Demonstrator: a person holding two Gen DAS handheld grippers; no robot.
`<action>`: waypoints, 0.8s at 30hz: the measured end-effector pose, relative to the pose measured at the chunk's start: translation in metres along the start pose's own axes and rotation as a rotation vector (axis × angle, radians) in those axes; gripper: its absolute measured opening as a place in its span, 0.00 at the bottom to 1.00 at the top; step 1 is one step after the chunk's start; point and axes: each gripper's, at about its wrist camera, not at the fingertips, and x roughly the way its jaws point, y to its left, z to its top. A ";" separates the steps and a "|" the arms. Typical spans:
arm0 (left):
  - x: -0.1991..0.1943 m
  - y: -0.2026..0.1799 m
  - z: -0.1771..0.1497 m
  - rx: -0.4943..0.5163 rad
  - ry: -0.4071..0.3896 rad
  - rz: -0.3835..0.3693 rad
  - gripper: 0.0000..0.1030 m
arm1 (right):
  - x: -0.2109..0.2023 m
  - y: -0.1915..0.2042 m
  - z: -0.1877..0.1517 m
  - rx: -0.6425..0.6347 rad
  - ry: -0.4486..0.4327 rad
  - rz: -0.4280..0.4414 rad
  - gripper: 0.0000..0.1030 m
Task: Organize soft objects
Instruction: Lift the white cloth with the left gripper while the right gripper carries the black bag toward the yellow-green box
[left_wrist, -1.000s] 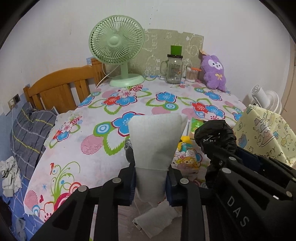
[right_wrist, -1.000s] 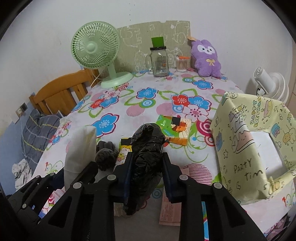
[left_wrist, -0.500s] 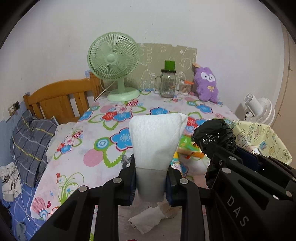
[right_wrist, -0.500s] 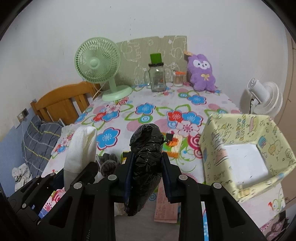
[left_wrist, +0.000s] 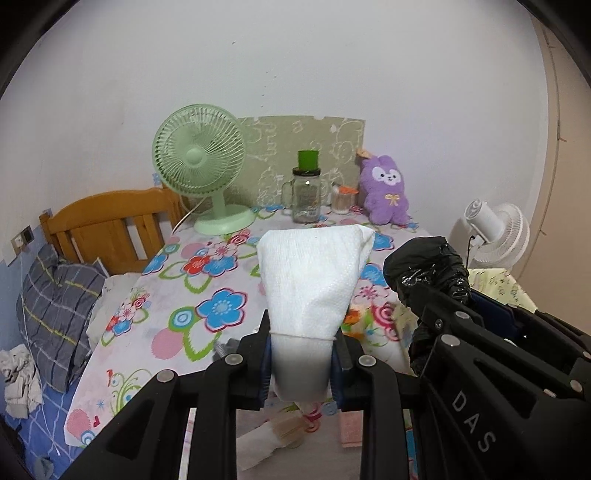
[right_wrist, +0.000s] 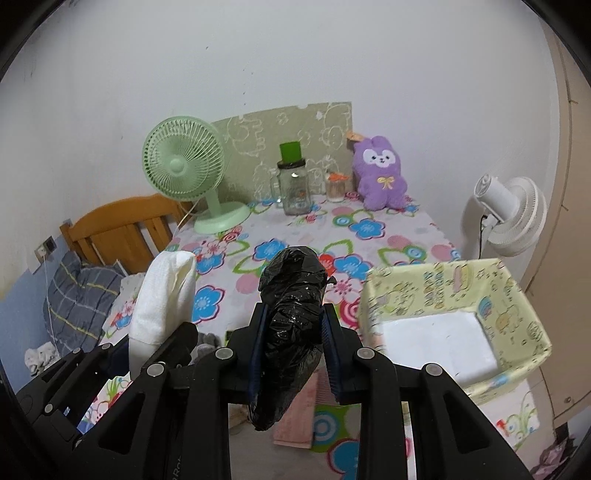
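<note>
The left gripper (left_wrist: 301, 354) was clamped on a folded white paper-towel wad (left_wrist: 312, 280), pinching it low so that most of the soft bundle fanned out upright above the jaws, while the right gripper (right_wrist: 293, 354) was closed on a crumpled black plastic bag bundle (right_wrist: 291, 306), gripped across its middle with 1 end standing up and the other drooping below the fingers. Both loads hung raised above the near edge of the table with the flowered white tablecloth (right_wrist: 369, 229), apparently lifted high enough to clear the rim of the pale yellow cartoon-printed open box (right_wrist: 506, 291), which sat at the right side of the table with its white floor bare; that box looked like the intended container, and the black bundle was the nearer of the 2 to it. The grippers sat close side by side, so the left one would have to cross or wait behind the right to reach the box. Beneath them lay a pink folded cloth (right_wrist: 295, 424), and a grey item showed dimly between the tools, too hidden to identify. At the far end stood a mint-green desk fan (left_wrist: 207, 173), a glass handled jar with a green cap (left_wrist: 306, 192) and a purple plush rabbit (left_wrist: 386, 190), all well apart from the carry path.
</note>
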 end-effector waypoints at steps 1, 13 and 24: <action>0.000 -0.003 0.001 0.002 -0.002 -0.004 0.23 | -0.001 -0.003 0.001 -0.001 -0.002 -0.002 0.31; 0.002 -0.053 0.016 0.031 -0.033 -0.067 0.24 | -0.016 -0.055 0.017 0.015 -0.041 -0.048 0.31; 0.015 -0.102 0.020 0.063 -0.023 -0.141 0.24 | -0.018 -0.102 0.020 0.024 -0.039 -0.102 0.31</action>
